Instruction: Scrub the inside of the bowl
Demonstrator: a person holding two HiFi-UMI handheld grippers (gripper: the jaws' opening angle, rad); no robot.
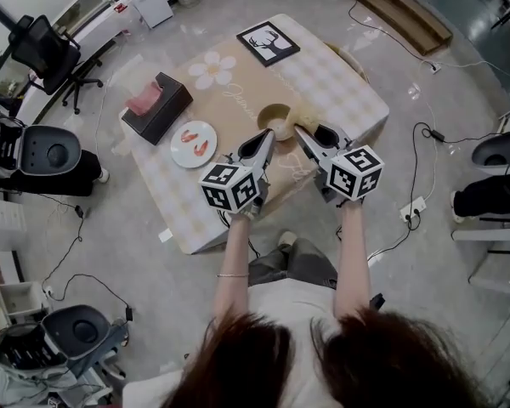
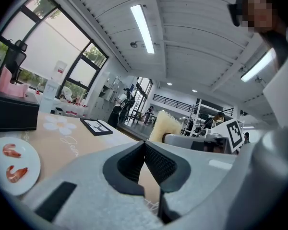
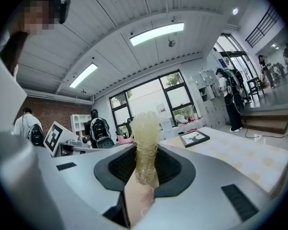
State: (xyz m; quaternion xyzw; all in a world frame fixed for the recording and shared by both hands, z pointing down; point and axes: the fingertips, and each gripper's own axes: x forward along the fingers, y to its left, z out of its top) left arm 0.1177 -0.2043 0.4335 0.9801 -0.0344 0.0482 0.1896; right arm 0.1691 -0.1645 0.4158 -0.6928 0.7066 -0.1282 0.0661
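- The bowl (image 1: 276, 123) sits on the table (image 1: 340, 83), just ahead of both gripper tips, between a shrimp plate (image 1: 193, 144) and the table's right edge.
- The right gripper (image 1: 299, 131) is clenched on a pale, fibrous scrubber (image 3: 145, 138), which is at the bowl's right rim.
- The left gripper (image 2: 145, 145) has its jaws pressed together with nothing between them, its tip near the bowl's near rim.
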